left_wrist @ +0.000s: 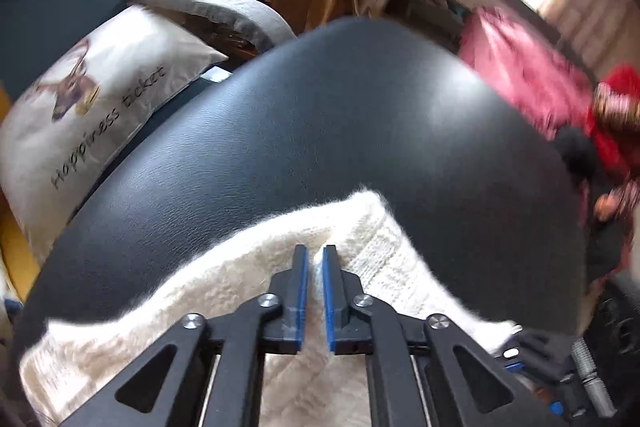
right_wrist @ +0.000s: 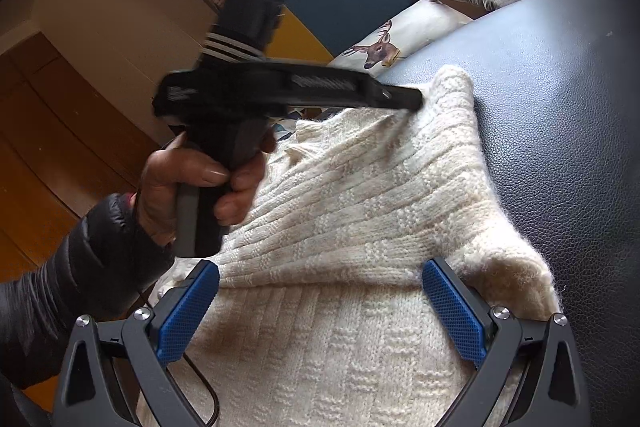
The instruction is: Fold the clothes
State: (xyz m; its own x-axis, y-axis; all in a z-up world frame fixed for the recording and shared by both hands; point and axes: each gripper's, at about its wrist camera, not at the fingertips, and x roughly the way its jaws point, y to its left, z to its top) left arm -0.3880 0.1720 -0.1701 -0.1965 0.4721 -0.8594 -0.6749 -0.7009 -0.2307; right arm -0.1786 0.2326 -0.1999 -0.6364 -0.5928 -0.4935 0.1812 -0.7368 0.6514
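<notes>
Seemingly to fold it over, the left gripper (left_wrist: pixel 315 259) pinches a corner of the sweater (right_wrist: pixel 360 195) on the black counter (right_wrist: pixel 560 107), while the right gripper (right_wrist: pixel 320 279) hangs wide, ready above it.

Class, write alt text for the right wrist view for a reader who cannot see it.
A cream ribbed knitted sweater lies on a dark leather-look surface. The left gripper, held by a hand, pinches its far edge, while the right gripper hangs open over it.
</notes>
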